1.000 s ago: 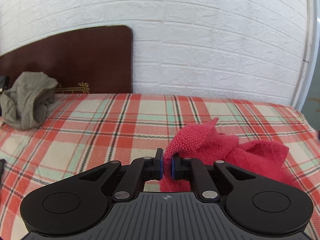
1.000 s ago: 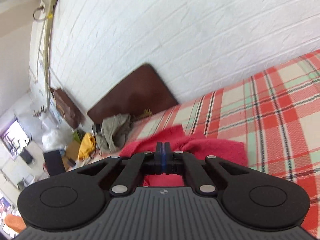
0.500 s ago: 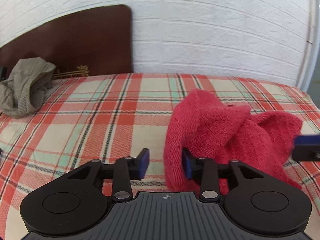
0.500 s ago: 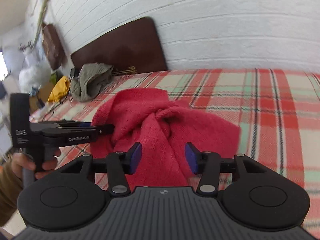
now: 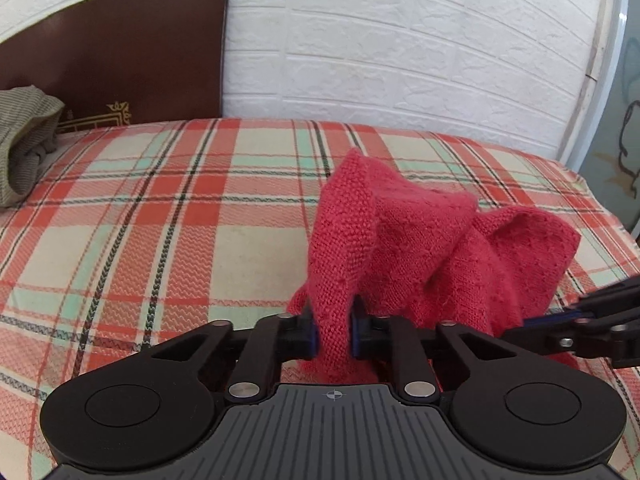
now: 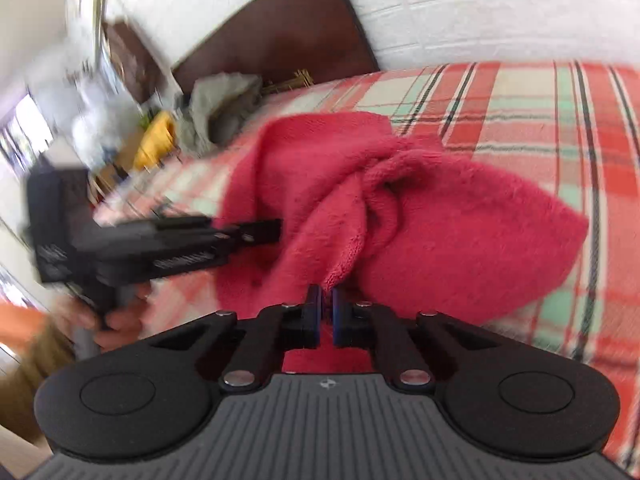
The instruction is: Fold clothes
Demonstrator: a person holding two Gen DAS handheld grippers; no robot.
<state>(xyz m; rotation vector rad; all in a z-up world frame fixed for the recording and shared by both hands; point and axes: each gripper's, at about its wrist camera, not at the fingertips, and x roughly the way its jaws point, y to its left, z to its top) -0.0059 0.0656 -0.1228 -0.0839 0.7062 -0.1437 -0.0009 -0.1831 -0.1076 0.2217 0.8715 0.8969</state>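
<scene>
Grippers both clamping the bunched red sweater (image 5: pixel 420 256) on the plaid bed (image 5: pixel 160 208), left gripper (image 5: pixel 333 334) closing on a fold, right gripper (image 6: pixel 326 316) pinching an edge, probably needing spreading flat next

White brick-pattern wall (image 5: pixel 400 48) behind bed; dark brown headboard (image 5: pixel 120 52) with gold emblem against it; red-green plaid bedsheet (image 5: pixel 140 216) covers mattress; bright window (image 6: pixel 20 132) at far left, blurred.
</scene>
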